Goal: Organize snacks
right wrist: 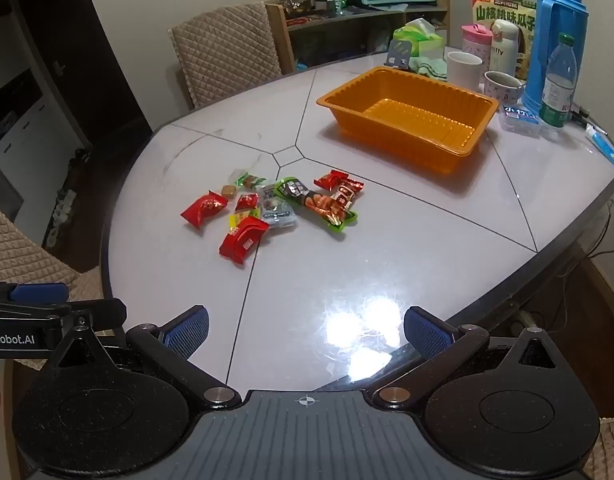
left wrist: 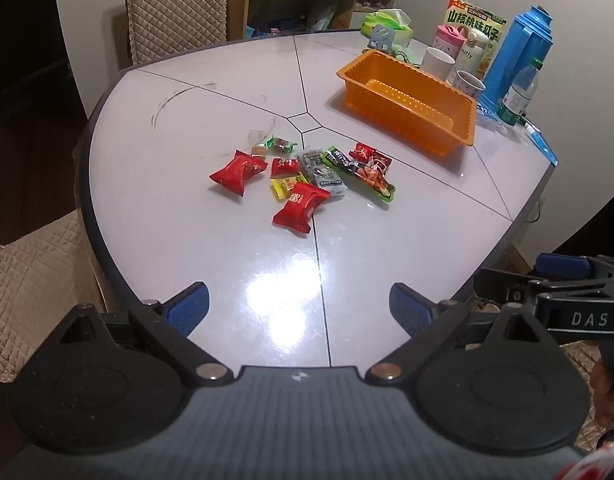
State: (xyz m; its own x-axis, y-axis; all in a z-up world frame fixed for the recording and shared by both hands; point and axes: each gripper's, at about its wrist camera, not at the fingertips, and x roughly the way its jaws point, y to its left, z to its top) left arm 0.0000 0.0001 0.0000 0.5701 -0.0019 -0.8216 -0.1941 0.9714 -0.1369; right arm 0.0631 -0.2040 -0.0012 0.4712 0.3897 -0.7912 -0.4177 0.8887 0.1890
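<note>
The left hand-held gripper (left wrist: pixel 299 308) hangs over the near edge of the pale, glossy surface (left wrist: pixel 187 240), its blue pads spread wide with nothing between them. Farther in, toward the middle of the surface, lies a loose cluster of snack packets: a red wrapper (left wrist: pixel 237 171) at the left, a small green candy (left wrist: pixel 281 145) beyond it, a yellow packet (left wrist: pixel 286 187) touching a second red wrapper (left wrist: pixel 301 208) nearest the camera, grey sachets (left wrist: pixel 321 170) in the centre, and a long green-edged packet (left wrist: pixel 361 172) at the right. Far right of the cluster, well apart, sits an orange tray (left wrist: pixel 463 120) holding none of them. Behind it stand mugs, a blue thermos (left wrist: pixel 515 44) and a water bottle (left wrist: pixel 521 92). The right hand-held gripper (right wrist: pixel 306 332) also hovers at the near edge, wide and holding nothing.
</note>
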